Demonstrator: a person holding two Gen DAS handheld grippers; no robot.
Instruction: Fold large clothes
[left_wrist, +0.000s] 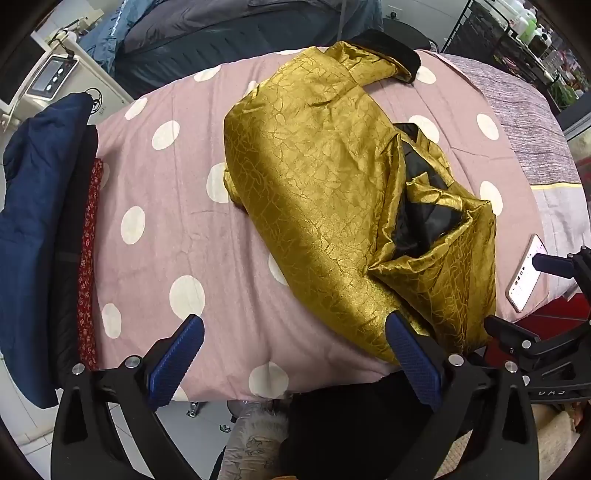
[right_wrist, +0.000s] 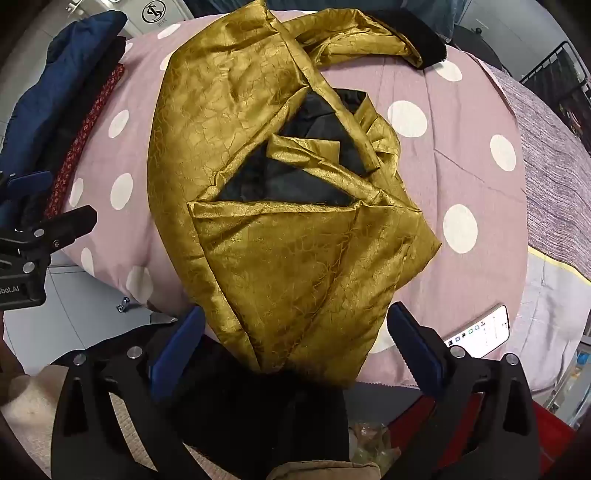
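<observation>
The gold garment (left_wrist: 332, 192) is a shiny, crinkle-patterned piece with a black lining (left_wrist: 417, 218) and a black fuzzy cuff (left_wrist: 391, 46) at the end of one sleeve. It lies partly folded on a mauve bedcover with white polka dots (left_wrist: 166, 206). The sleeve with the cuff runs toward the far right of the surface. A gap in the folds on the right of the garment exposes the lining. In the right wrist view the garment (right_wrist: 280, 236) shows a flap folded across its near half, with a triangular opening of black lining (right_wrist: 295, 177) above it and a small gold tab lying over that lining.

The left gripper (left_wrist: 295, 354) hangs above the near edge of the bedcover with its blue-padded fingers (left_wrist: 177, 358) spread wide and nothing between them. The garment's near corner lies just beside the right-hand finger; whether they touch cannot be told.

The right gripper (right_wrist: 295, 350) also stands wide apart. The garment's near end lies between its fingers, but the pads (right_wrist: 413, 347) do not press on it.

A stack of folded clothes, navy blue on top (left_wrist: 33, 206), lies at the left edge of the surface. A phone with a lit screen (left_wrist: 526, 273) lies at the near right.
</observation>
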